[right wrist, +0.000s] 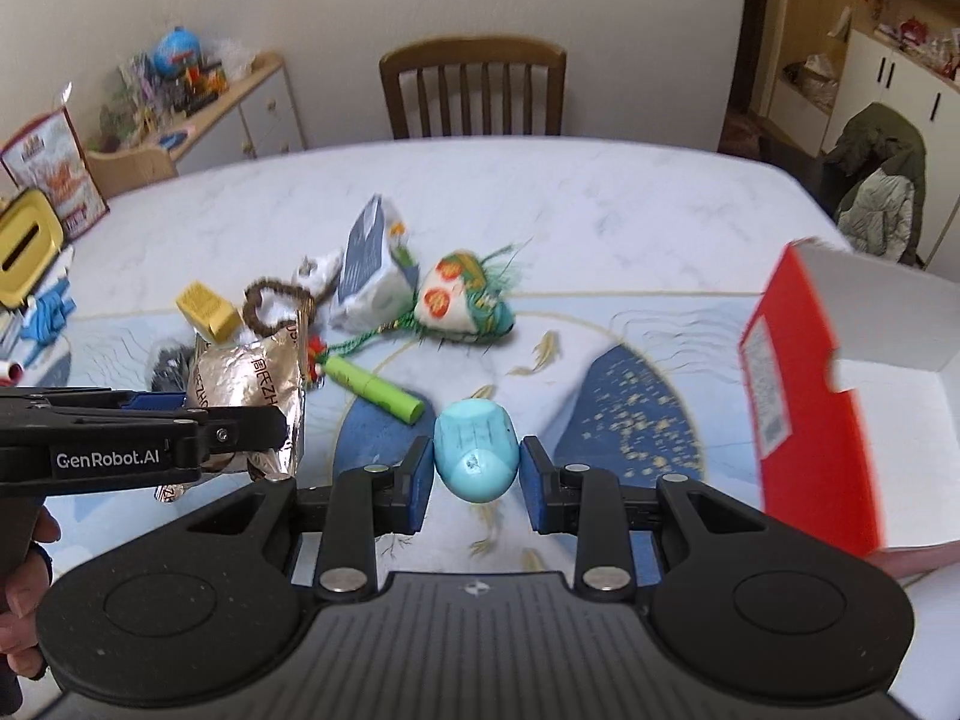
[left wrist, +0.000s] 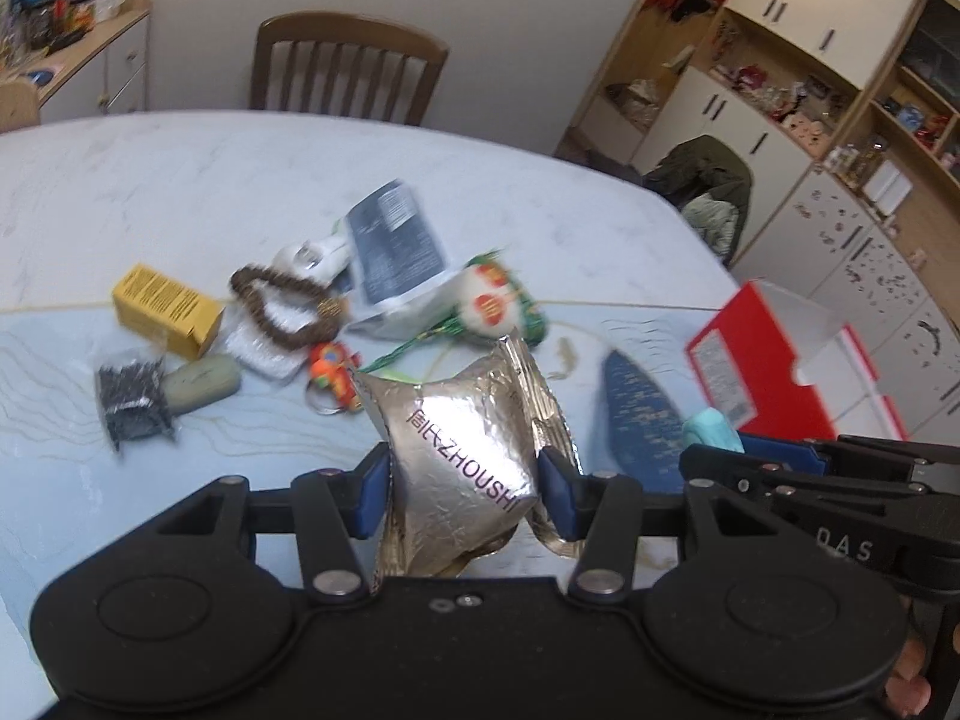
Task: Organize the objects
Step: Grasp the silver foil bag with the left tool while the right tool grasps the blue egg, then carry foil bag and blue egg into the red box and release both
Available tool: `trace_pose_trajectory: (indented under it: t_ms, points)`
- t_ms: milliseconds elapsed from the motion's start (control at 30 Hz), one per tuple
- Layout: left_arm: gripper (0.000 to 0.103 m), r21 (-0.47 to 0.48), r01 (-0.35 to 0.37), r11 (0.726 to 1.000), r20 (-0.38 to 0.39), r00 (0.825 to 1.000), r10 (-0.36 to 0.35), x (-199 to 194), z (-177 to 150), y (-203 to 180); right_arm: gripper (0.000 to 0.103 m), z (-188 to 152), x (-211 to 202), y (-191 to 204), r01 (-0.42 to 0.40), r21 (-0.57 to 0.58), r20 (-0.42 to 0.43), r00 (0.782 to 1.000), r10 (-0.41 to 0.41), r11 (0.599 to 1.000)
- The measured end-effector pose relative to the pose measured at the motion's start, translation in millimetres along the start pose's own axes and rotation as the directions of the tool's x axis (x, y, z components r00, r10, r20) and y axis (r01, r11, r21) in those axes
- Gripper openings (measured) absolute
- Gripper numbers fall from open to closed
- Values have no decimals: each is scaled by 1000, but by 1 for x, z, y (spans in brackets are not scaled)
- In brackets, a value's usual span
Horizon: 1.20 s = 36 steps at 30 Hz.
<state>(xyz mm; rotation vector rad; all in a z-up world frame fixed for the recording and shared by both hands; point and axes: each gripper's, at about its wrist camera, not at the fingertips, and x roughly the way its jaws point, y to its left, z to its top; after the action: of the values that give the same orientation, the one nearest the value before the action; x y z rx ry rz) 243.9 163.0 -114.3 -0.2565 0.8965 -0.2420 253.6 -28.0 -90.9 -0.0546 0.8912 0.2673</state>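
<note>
My left gripper [left wrist: 465, 483] is shut on a silver foil packet [left wrist: 465, 450] printed "ZHOUSHI", held above the table; the same packet [right wrist: 246, 387] shows at the left of the right wrist view. My right gripper [right wrist: 477, 468] is shut on a light blue egg-shaped object [right wrist: 477, 447], whose tip [left wrist: 711, 427] also peeks out in the left wrist view. An open red-and-white box [right wrist: 840, 396] stands at the right, close to the right gripper. It appears as the red box [left wrist: 774, 360] in the left wrist view.
A pile lies mid-table: yellow carton [left wrist: 165, 309], brown bead string [left wrist: 282, 306], grey pouch [left wrist: 393, 240], embroidered sachet [right wrist: 465, 297], green tube [right wrist: 375, 387], dark bag [left wrist: 129, 399], orange keychain [left wrist: 333, 372]. A wooden chair [right wrist: 474, 90] stands behind the table [left wrist: 150, 180]. Shelving [left wrist: 810, 90] fills the right.
</note>
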Motion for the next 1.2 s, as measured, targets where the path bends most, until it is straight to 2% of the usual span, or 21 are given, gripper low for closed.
trace_pose_trajectory:
  t_ms: [333,500,600,833,1200]
  points:
    - [50,93,87,992,47,995,-92,-25,20,-58,30,6,-59,-50,19,48,76,997,-23,999]
    - [50,118,74,990,74,994,-83,-25,33,-90,30,8,-79,-91,-1,64,103,995,-6,998]
    - [50,126,74,989,62,995,-83,-20,39,-116,30,7,-86,-118,-10,62,108,994,3,998]
    - [50,151,80,985,35,996,-86,9,48,-183,30,-2,-87,-185,-31,55,101,995,26,998]
    - [50,229,93,969,-71,994,-79,79,36,-281,30,-19,-75,-285,10,94,66,998,-16,996]
